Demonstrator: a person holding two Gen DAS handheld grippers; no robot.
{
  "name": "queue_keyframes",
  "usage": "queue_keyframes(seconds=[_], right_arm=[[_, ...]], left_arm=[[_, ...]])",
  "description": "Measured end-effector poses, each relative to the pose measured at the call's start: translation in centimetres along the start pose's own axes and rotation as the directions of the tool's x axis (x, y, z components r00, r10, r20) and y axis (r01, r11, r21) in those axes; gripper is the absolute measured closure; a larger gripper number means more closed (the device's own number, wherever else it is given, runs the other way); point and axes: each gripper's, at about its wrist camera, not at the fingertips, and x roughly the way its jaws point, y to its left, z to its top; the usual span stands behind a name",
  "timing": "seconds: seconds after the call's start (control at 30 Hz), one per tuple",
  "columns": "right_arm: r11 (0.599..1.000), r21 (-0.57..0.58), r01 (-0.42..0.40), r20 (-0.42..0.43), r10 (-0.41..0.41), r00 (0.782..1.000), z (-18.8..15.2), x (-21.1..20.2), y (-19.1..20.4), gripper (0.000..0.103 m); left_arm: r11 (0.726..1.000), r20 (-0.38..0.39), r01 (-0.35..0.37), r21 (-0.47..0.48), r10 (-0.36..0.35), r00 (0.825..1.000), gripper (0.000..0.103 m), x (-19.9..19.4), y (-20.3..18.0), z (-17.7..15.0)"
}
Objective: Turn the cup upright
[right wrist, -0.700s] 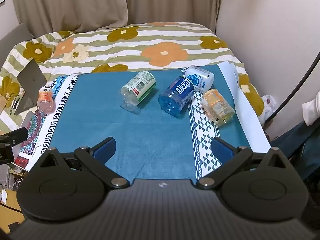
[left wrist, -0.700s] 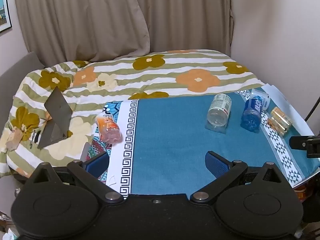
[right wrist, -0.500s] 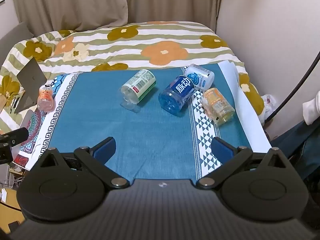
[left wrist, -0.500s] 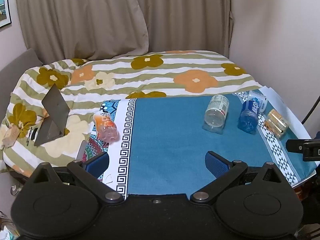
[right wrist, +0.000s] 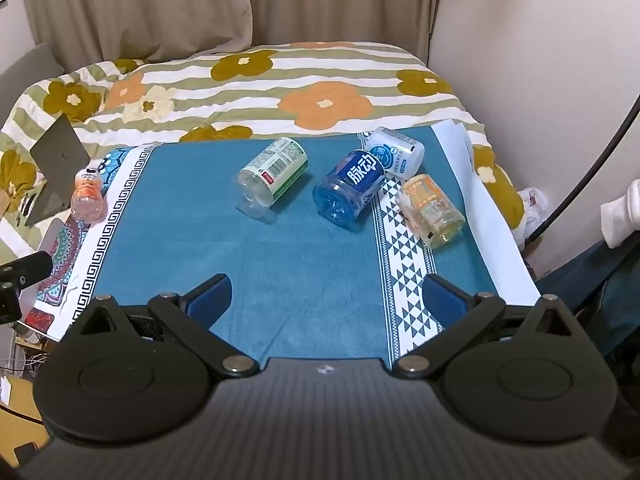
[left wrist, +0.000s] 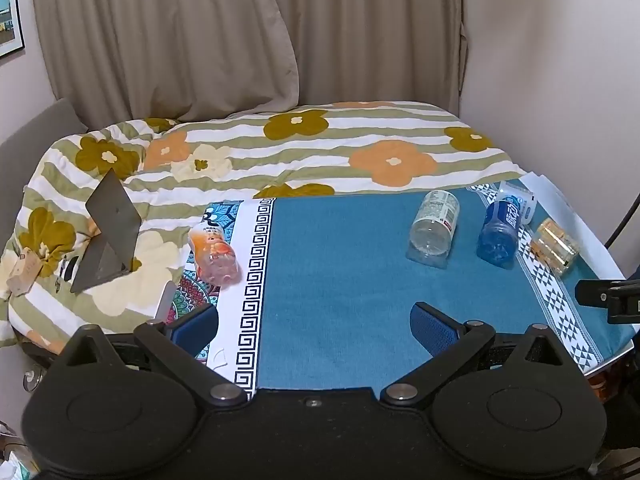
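Left wrist view sits low at the near edge of the blue cloth (left wrist: 340, 272), looking forward and slightly down toward the curtains (left wrist: 200, 36), from the left side, close to the orange-pink bottle (left wrist: 214, 254). Right wrist view looks the same way from further right, nearer the blue bottle (right wrist: 352, 188) and green-label bottle (right wrist: 274, 174). Both share the cloth, every lying bottle, the floral quilt (right wrist: 280, 80) and curtains.
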Motion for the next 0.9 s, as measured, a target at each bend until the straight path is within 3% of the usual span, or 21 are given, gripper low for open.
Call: queue_keyframes(seconds=[0.9], right_arm=[[1.0,0.003,-0.005,0.002,0.005,1.0,-0.17,0.05,0.43,0.0]], left_arm=[[1.0,0.003,-0.017,-0.005,0.017,1.0,0.0,0.44,0.17,0.04]])
